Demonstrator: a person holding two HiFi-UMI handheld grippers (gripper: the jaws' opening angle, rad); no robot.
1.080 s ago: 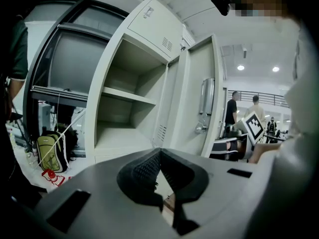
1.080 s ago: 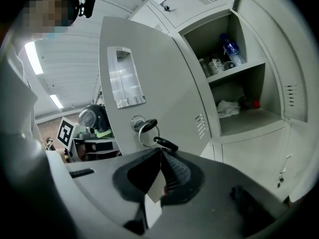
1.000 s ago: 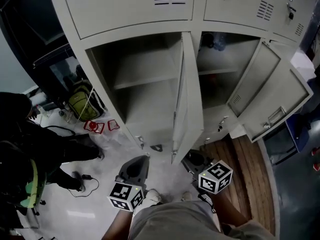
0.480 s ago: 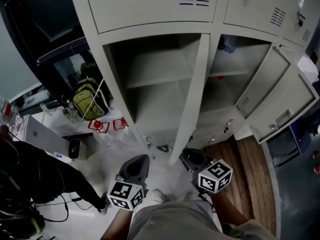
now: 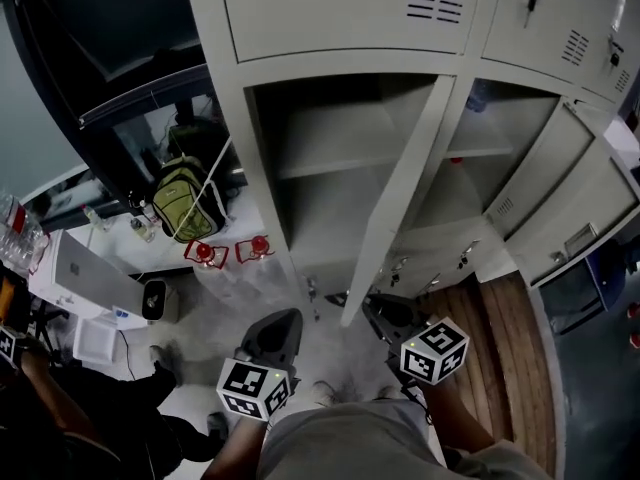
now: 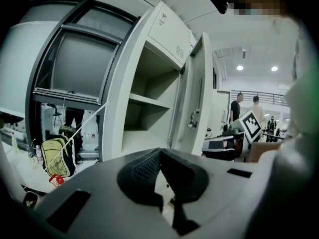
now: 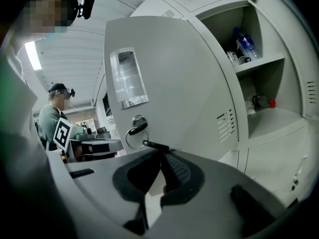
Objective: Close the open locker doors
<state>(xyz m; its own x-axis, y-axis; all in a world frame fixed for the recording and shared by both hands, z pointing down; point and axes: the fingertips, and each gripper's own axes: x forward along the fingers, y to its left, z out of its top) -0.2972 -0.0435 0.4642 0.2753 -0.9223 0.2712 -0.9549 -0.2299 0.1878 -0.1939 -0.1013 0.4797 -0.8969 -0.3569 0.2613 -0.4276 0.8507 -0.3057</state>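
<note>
The grey locker bank (image 5: 340, 18) has two lower doors open. The left compartment's door (image 5: 400, 193) stands swung out, seen edge-on in the head view, and its compartment (image 5: 330, 168) is empty. The right compartment's door (image 5: 580, 213) hangs wide open at the far right. My left gripper (image 5: 283, 320) is shut and empty, held low before the left compartment. In the left gripper view (image 6: 159, 153) that door's inner face (image 6: 197, 98) shows. My right gripper (image 5: 380, 310) is shut and empty just below the door's lower edge. Its own view (image 7: 162, 156) faces the door's outer side (image 7: 169, 78) and latch (image 7: 135, 126).
A green backpack (image 5: 188, 203) leans at the lockers' left, with red items (image 5: 205, 253) on the floor. A laptop (image 5: 85, 268) and a person (image 5: 70, 418) are at lower left. A bottle (image 7: 246, 44) lies on the right compartment's shelf. Wooden flooring (image 5: 490, 313) lies right.
The head view has swung left, so the lockers sit further right in the frame and the middle door looks more edge-on. The person at left has shifted down. Both grippers stay put.
</note>
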